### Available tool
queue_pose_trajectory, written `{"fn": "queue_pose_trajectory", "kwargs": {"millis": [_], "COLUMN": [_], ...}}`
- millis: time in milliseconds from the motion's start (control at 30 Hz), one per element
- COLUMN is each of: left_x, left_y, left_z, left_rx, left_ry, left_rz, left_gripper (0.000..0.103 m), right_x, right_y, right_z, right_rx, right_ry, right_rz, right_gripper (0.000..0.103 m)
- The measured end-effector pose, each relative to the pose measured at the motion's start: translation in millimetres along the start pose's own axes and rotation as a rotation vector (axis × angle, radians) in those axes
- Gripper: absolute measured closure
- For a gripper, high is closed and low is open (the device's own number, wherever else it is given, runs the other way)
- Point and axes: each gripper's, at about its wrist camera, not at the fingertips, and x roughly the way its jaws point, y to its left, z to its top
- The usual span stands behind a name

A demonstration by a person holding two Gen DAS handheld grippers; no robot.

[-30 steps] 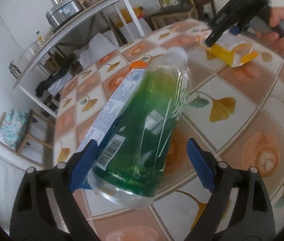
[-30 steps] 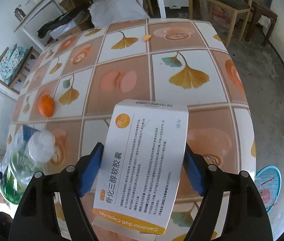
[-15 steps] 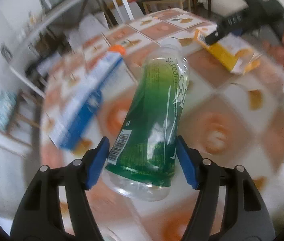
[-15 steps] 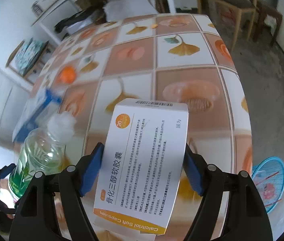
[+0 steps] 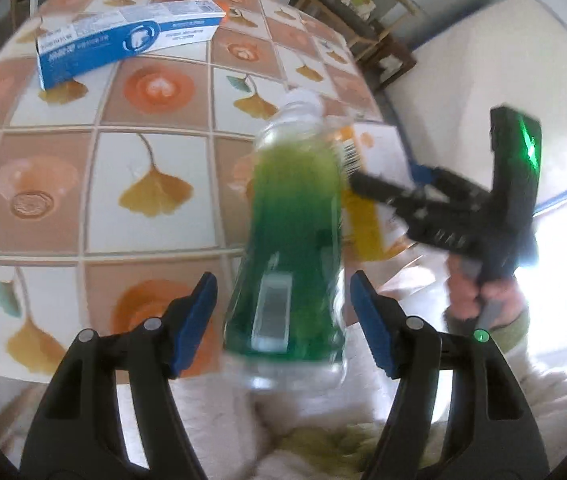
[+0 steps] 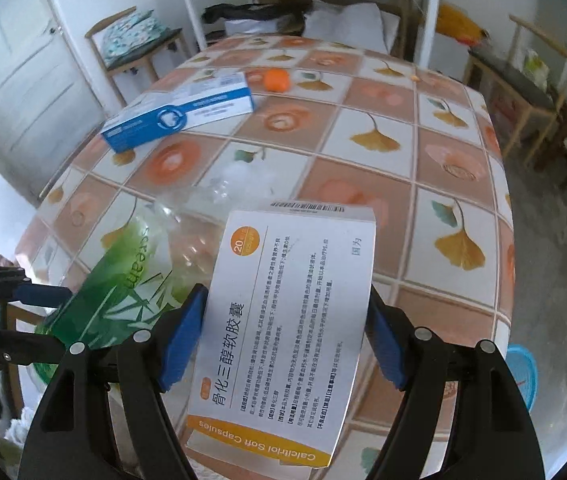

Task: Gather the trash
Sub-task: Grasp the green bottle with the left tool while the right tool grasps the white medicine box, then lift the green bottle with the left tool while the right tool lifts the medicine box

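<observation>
A clear bottle of green liquid (image 5: 295, 240) hangs between the blue pads of my left gripper (image 5: 282, 277), past the near edge of the tiled table (image 5: 43, 140). The jaws are opening, and a gap shows between the left pad and the bottle. My right gripper (image 6: 287, 294) is shut on a white and orange capsule box (image 6: 291, 320), held right beside the bottle (image 6: 123, 288). In the left wrist view the right gripper (image 5: 391, 178) and its box (image 5: 367, 148) sit just behind the bottle.
A blue and white toothpaste box (image 6: 179, 114) and a small orange object (image 6: 276, 80) lie on the table's far half. Something white and fluffy (image 5: 223, 432) lies below the table edge. A person's hand (image 5: 479, 292) holds the right gripper. Chairs and a shelf stand beyond.
The left jaws closed on the bottle, lifted and rolled it, and now stand slightly off it. Both grippers moved to the table's near edge, and the capsule box came up beside the bottle.
</observation>
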Motion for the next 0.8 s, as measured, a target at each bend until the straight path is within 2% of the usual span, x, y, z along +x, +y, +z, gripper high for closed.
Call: {"fn": "queue_pose_trajectory", "kwargs": {"millis": [133, 333, 467, 800], "left_x": [10, 33, 40, 35], "left_y": [-4, -2, -2, -10], "left_z": [10, 28, 28, 15], "left_rx": [0.013, 0.007, 0.006, 0.033], "left_ry": [-0.007, 0.026, 0.035, -0.005], "left_rz": [0.002, 0.008, -0.003, 0.053], "left_gripper": [0.036, 0.036, 0.041, 0.041], "right_x": [4, 4, 4, 2], "right_y": [-2, -18, -28, -30], "right_z": [1, -5, -11, -29], "right_rx": [0.020, 0.073, 0.091, 0.110], "right_ry": [0.015, 0.036, 0.062, 0.134], "right_rz": [0.026, -0.005, -0.009, -0.010], "right_gripper": [0.030, 0.029, 0.028, 0.023]}}
